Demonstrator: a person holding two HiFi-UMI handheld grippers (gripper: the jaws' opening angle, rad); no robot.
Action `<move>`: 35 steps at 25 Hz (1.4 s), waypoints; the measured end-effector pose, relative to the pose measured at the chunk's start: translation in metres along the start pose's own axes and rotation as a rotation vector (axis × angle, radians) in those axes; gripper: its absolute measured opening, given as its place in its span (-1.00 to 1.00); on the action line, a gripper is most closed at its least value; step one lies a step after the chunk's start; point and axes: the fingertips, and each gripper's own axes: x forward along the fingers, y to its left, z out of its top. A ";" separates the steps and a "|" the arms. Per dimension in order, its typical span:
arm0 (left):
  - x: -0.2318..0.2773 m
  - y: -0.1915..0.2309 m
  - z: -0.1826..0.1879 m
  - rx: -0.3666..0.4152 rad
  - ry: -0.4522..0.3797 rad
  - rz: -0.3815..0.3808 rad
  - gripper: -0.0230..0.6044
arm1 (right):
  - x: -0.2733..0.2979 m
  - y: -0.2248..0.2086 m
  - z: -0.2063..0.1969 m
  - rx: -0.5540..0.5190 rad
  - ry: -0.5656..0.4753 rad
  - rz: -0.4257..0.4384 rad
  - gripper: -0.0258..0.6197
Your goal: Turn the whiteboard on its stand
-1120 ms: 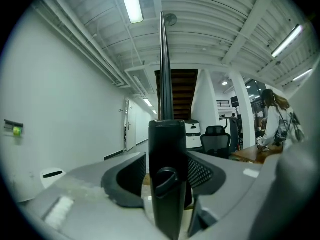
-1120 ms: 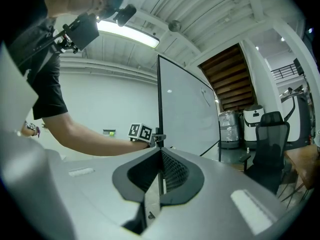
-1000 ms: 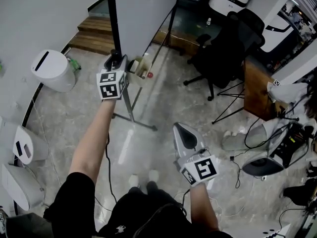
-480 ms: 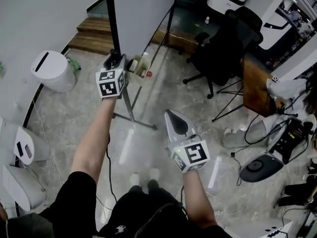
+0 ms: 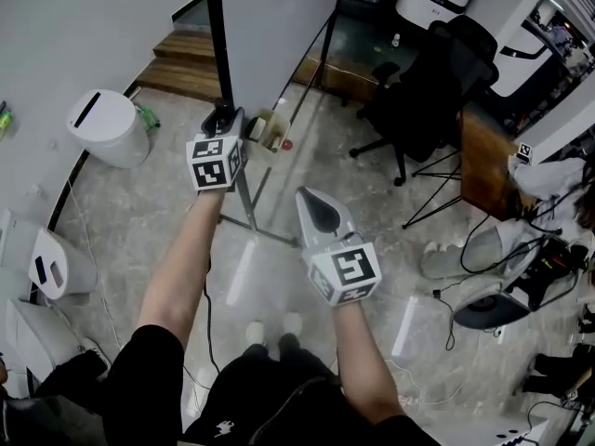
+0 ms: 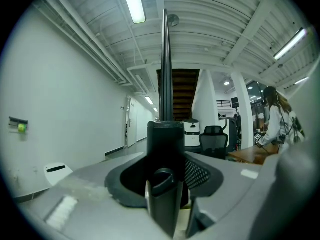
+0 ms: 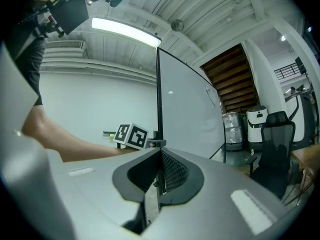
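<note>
Nearest, my right gripper [image 5: 311,203] hangs level before me, jaws together on nothing. Beyond it, on an outstretched arm, my left gripper [image 5: 223,117] points about level, jaws clamped on the black upright [image 5: 215,35] beside the whiteboard [image 5: 274,26], which rises above the stand's legs [image 5: 244,198]. The grip looks set and the turn barely begun; next, I judge, comes a steady sideways swing of that post.

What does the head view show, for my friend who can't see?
From above, a person's left gripper clamps the black frame edge of a tall white whiteboard on a metal stand. The right gripper, shut and empty, hovers nearby over the grey marble floor.
</note>
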 end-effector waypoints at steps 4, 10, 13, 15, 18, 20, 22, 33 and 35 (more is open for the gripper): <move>-0.024 0.000 -0.004 -0.002 -0.001 0.004 -0.32 | -0.008 0.013 -0.003 -0.002 0.000 0.003 -0.91; -0.057 -0.004 -0.009 0.003 -0.002 0.004 -0.32 | -0.021 0.022 -0.002 -0.010 -0.007 0.002 -0.91; -0.072 -0.005 -0.011 0.007 -0.002 0.001 -0.32 | -0.027 0.030 -0.001 -0.018 -0.012 0.001 -0.91; -0.078 -0.005 -0.013 0.007 0.002 -0.001 -0.32 | -0.030 0.034 0.000 -0.024 -0.012 0.000 -0.91; -0.078 -0.010 -0.013 0.004 0.012 0.001 -0.32 | -0.036 0.034 0.000 -0.035 -0.012 -0.001 -0.91; -0.078 -0.014 -0.014 0.007 0.012 0.002 -0.32 | -0.042 0.032 -0.002 -0.043 -0.008 -0.004 -0.91; -0.080 -0.015 -0.015 0.011 0.012 -0.001 -0.32 | -0.047 0.031 -0.003 -0.037 -0.013 -0.015 -0.91; -0.074 -0.015 -0.013 0.039 0.003 -0.010 -0.30 | -0.058 0.027 0.004 -0.035 -0.026 -0.036 -0.91; -0.074 -0.016 -0.014 0.048 0.011 -0.017 -0.28 | -0.061 0.027 0.005 -0.039 -0.031 -0.041 -0.91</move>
